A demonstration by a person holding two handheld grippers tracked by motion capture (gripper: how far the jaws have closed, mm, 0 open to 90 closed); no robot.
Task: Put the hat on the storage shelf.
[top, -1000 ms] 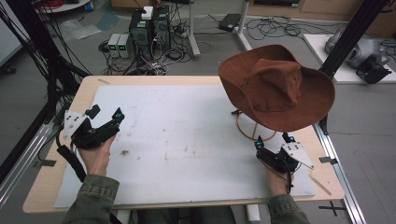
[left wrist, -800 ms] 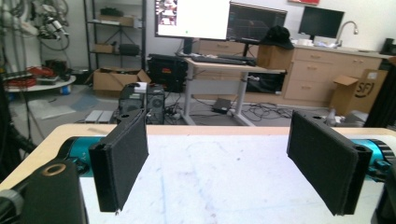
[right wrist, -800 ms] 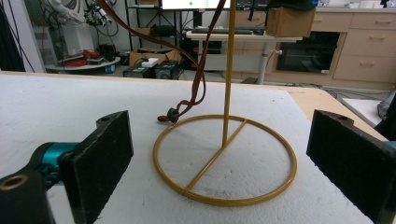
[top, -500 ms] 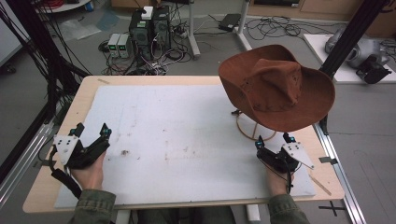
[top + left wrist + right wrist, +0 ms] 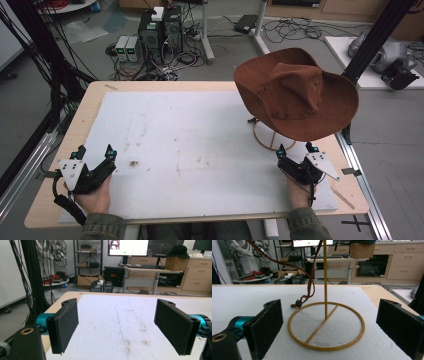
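1. We work at a wooden table [image 5: 90, 107] topped with a stained white foam sheet [image 5: 200, 145], in a lab with a grey floor, computer boxes [image 5: 160, 30] and loose cables beyond the far edge.
2. A brown wide-brimmed hat [image 5: 295, 92] sits on a yellow wire stand [image 5: 325, 325] at the table's right side; the stand's ring base lies flat on the foam, its post upright.
3. The hat's brown cord [image 5: 308, 290] hangs beside the post, its end touching the foam just outside the ring.
4. Our right gripper [image 5: 297, 148] rests near the table's front edge, just short of the ring, jaws wide apart and empty.
5. Our left gripper [image 5: 95, 150] lies at the front left corner, well apart from the hat, jaws spread, holding nothing.
6. Desks, drawers and a lit monitor [image 5: 127, 247] line the back wall.
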